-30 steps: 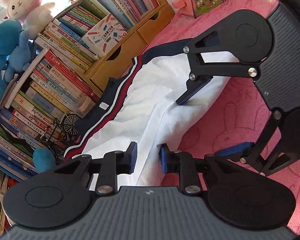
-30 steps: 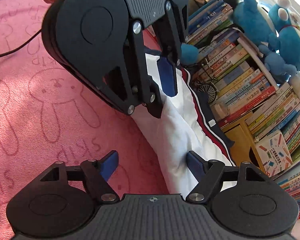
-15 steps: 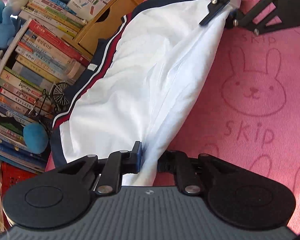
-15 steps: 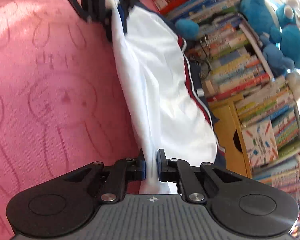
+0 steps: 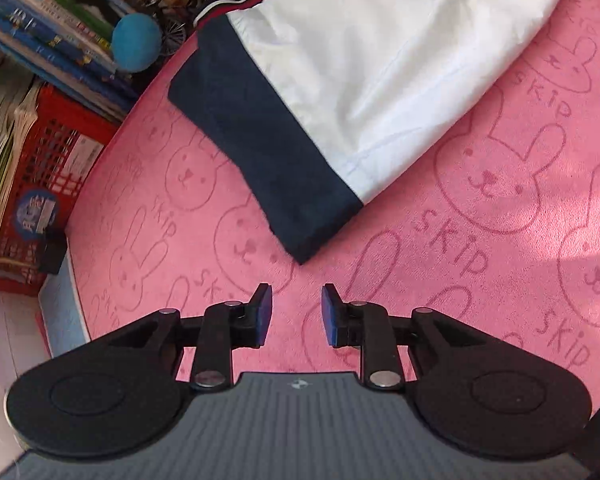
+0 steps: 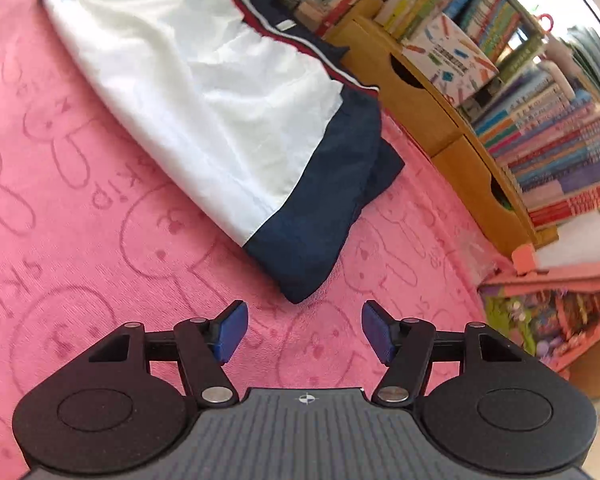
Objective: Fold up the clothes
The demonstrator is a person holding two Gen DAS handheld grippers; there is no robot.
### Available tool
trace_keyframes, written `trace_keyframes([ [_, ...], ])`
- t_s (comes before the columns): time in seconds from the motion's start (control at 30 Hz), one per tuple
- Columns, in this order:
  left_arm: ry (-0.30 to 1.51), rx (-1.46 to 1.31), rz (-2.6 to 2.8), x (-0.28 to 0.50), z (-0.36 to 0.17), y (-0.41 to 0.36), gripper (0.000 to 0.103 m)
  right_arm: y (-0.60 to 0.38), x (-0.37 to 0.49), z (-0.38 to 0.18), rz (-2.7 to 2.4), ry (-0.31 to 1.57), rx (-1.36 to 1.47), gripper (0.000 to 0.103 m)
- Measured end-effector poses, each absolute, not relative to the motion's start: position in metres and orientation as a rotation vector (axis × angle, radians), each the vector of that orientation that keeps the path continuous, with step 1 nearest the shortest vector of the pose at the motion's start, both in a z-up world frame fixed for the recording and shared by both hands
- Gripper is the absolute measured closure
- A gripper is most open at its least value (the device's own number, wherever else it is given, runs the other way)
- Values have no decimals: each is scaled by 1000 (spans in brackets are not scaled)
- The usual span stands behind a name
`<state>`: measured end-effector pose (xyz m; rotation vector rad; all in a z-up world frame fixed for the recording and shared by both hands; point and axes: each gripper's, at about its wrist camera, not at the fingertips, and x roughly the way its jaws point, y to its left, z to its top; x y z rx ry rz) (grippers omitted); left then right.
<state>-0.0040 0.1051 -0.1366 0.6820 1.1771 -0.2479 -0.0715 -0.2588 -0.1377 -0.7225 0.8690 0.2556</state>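
A white garment with navy ends and a red and white stripe [image 5: 380,64] lies folded lengthwise on the pink rabbit-print cloth [image 5: 480,220]. In the left wrist view its navy end [image 5: 276,168] lies just beyond my left gripper [image 5: 296,312], whose jaws are opening with nothing between them. The right wrist view shows the other navy end [image 6: 320,208] a short way past my right gripper [image 6: 304,330], its jaws also opening and empty. Neither gripper touches the garment [image 6: 204,92].
Stacked books [image 5: 56,32], a blue plush ball [image 5: 136,40] and a red crate [image 5: 32,168] border the cloth in the left wrist view. A wooden drawer unit [image 6: 440,120] and rows of books [image 6: 552,148] stand along the cloth in the right wrist view.
Both grippers were shut on the garment's folded edge half a second ago; now they have let go and drawn back off its two ends, and the garment lies flat.
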Motion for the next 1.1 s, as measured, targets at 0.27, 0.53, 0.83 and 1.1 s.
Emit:
trace_keyframes([
  [0.27,1094,56,-355,55,-78,45,74,-191,-24,-99,326,886,-46,77],
  [0.53,1102,156,-392,153,-157,-49,79,-139,36,-161,296,938,-101,80],
  [0.83,1014,180,-260,243,-170,-50,83,-143,27,-167,295,897,-90,80],
  [1.1,975,175,-268,226,-149,-26,77,-196,15,-143,217,939,177,56],
])
